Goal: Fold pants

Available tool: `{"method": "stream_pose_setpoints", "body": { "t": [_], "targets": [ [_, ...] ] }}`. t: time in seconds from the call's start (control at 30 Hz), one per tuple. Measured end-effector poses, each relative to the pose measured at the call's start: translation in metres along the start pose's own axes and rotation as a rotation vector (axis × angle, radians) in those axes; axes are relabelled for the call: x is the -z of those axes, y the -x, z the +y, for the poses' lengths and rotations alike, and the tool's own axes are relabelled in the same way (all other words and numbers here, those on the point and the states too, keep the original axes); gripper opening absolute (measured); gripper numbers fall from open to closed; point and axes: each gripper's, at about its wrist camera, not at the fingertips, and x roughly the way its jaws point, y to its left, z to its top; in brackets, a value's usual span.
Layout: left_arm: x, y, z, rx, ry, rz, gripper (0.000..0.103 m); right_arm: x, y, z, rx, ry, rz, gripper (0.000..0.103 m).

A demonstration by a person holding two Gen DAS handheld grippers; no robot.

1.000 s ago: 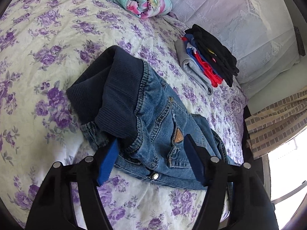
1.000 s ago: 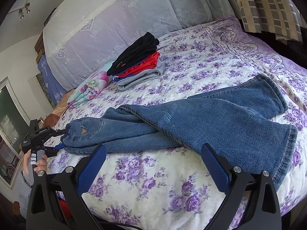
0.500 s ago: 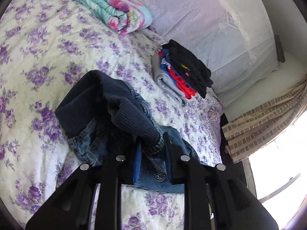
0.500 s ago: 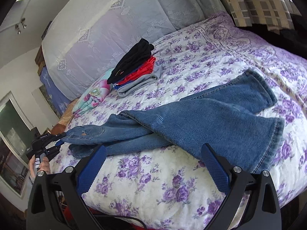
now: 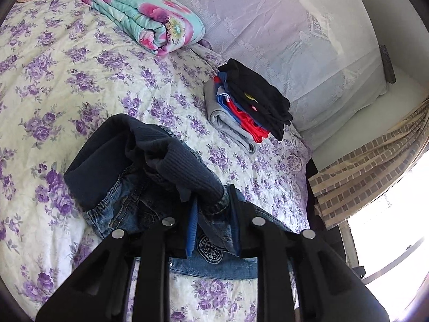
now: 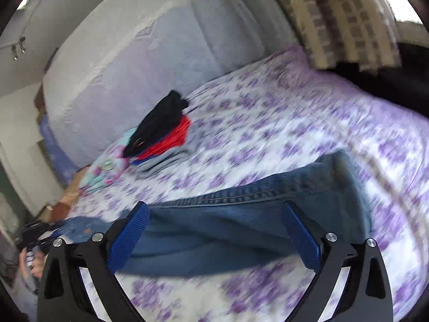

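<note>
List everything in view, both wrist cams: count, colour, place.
jeans: 1, blue denim with dark ribbed waistband, near edge of bed, legs stretched toward the window side
clothes stack: 1 pile, black, red, blue, grey, by the headboard
blanket: 1, folded, teal with pink flowers, far corner of bed
bedspread: 1, white with purple flowers, covers bed
headboard: 1, pale lilac lace cover
curtain: 1, beige checked, by window
left gripper: black, blue pads, shut on jeans waistband
right gripper: black, blue pads, open over jeans leg

Blue denim pants (image 6: 241, 230) with dark ribbed waistband (image 5: 185, 171) lie stretched across the bed.
</note>
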Motion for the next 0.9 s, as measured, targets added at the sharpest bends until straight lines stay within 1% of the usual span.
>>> {"method": "stream_pose_setpoints", "body": {
  "t": [0.03,0.07,0.1,0.2,0.27,0.33,0.4,0.47,0.57,0.6,0.67,0.7,0.77,0.8,0.9],
  "targets": [
    [0.000,0.000,0.001,-0.003,-0.003,-0.001,0.020,-0.008,-0.003,-0.001,0.014,0.007,0.014,0.099],
    [0.001,-0.001,0.002,-0.007,-0.004,-0.002,0.020,-0.009,-0.005,-0.001,-0.013,0.007,0.037,0.099],
    [0.001,-0.001,0.003,-0.007,-0.003,-0.001,0.020,-0.005,-0.005,0.001,-0.037,0.011,0.059,0.099],
    [-0.002,-0.007,0.008,-0.007,0.009,0.007,0.020,0.019,0.002,0.001,-0.063,0.032,0.093,0.099],
    [-0.006,-0.012,0.009,-0.013,0.011,0.017,0.020,0.036,0.000,-0.004,-0.102,-0.008,0.136,0.099],
    [-0.008,-0.016,0.010,-0.018,0.012,0.027,0.020,0.048,-0.017,-0.013,-0.148,-0.084,0.220,0.099],
    [-0.009,-0.017,0.011,-0.019,0.010,0.033,0.020,0.050,-0.032,-0.022,-0.134,-0.139,0.260,0.099],
    [-0.009,-0.016,0.012,-0.019,0.009,0.036,0.020,0.035,-0.046,-0.030,-0.098,-0.130,0.231,0.099],
    [-0.008,-0.016,0.013,-0.022,0.010,0.038,0.020,-0.006,-0.069,-0.042,-0.113,-0.132,0.171,0.099],
    [-0.007,-0.016,0.013,-0.023,0.012,0.036,0.020,-0.020,-0.075,-0.042,-0.096,-0.135,0.144,0.099],
    [-0.007,-0.016,0.014,-0.026,0.018,0.034,0.020,-0.040,-0.078,-0.037,-0.028,-0.112,0.092,0.099],
    [-0.007,-0.015,0.015,-0.025,0.021,0.035,0.020,-0.045,-0.078,-0.033,-0.041,-0.099,0.093,0.099],
    [-0.009,-0.015,0.018,-0.025,0.025,0.032,0.020,-0.042,-0.072,-0.023,-0.108,-0.082,0.119,0.099],
    [-0.010,-0.016,0.019,-0.022,0.028,0.033,0.020,-0.033,-0.067,-0.019,-0.126,-0.076,0.135,0.099],
    [-0.013,-0.021,0.023,-0.017,0.036,0.036,0.020,-0.005,-0.061,-0.018,-0.147,-0.110,0.189,0.099]
  ]
}}
